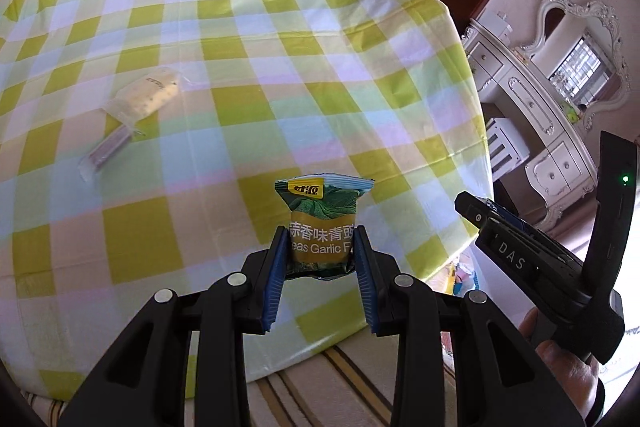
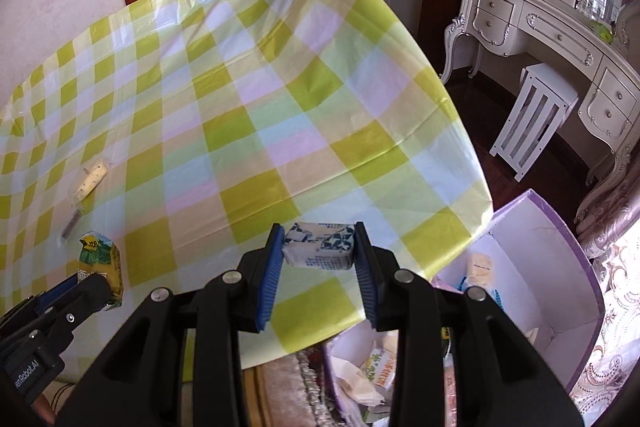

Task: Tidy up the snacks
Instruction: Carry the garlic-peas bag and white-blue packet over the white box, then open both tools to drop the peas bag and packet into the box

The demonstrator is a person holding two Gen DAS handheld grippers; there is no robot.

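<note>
My left tool (image 1: 321, 250) grips a pea packet (image 1: 322, 223), my right tool (image 2: 319, 247) a white packet (image 2: 319, 246), both above the counter's (image 2: 280, 99) near edge. Next: carry them right and drop into the box (image 2: 560, 267).

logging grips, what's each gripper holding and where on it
Left gripper pinches the green pea packet by its lower sides; right gripper clamps the white-and-blue packet at both ends.

Bright daylight, soft shadows; strong fisheye bending, dark corner vignette; sharp focus, slight haze.
</note>
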